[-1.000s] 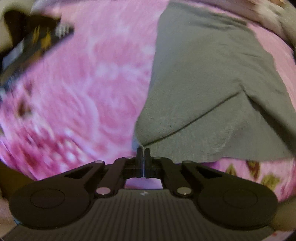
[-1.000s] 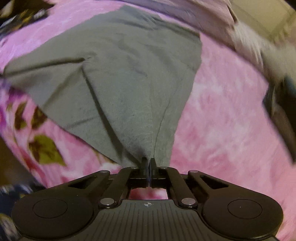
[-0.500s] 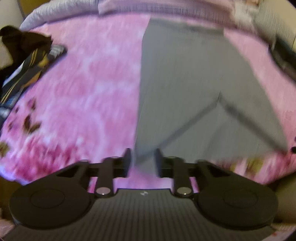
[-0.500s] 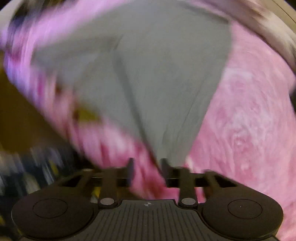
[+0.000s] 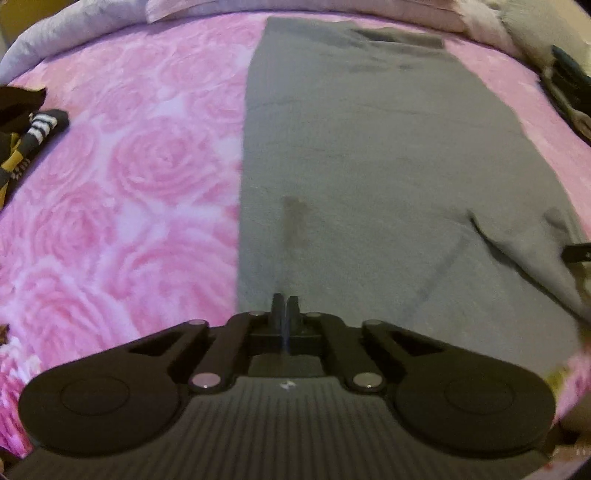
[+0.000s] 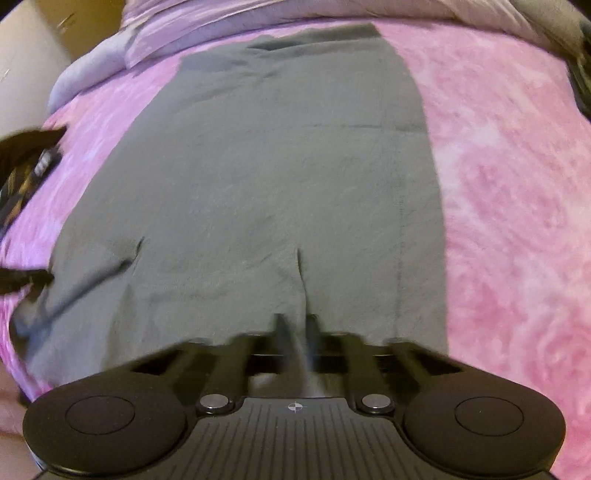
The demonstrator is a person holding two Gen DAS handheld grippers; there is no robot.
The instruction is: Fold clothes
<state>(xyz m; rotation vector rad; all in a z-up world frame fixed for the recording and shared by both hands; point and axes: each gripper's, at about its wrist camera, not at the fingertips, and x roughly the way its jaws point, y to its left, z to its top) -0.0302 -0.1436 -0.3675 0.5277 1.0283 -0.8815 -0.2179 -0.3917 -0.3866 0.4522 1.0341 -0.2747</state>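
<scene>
Left wrist view: the left gripper (image 5: 284, 301) points steeply down over the near edge of a flat grey knit garment (image 5: 369, 166) spread lengthwise on a pink rose-patterned fleece blanket (image 5: 140, 173). Its two black fingers are pressed together, having just closed, and no cloth shows between them; the tips sit above the garment's near left corner, but whether they touch the fabric I cannot tell. The garment runs straight ahead of the tongs and off to their right, its long left edge just left of the fingertips. Ahead and to the right a diagonal fold crosses the cloth, and a black part of the other gripper pokes in at the right border. Far to the left lies a crumpled black, yellow and white striped cloth (image 5: 26, 136). A pale lilac pillow (image 5: 85, 20) lies beyond the blanket's far edge.

Right wrist view: the right gripper (image 6: 295, 325) is smeared by motion, so its fingers appear as two dark streaks with a narrow gap; they have just been closing, and I read them as shut with nothing visibly pinched. The grey garment fills the area ahead and left of the tips, with a short crease rising directly in front of them. Bare pink blanket lies to the right, and the striped cloth sits far left.
</scene>
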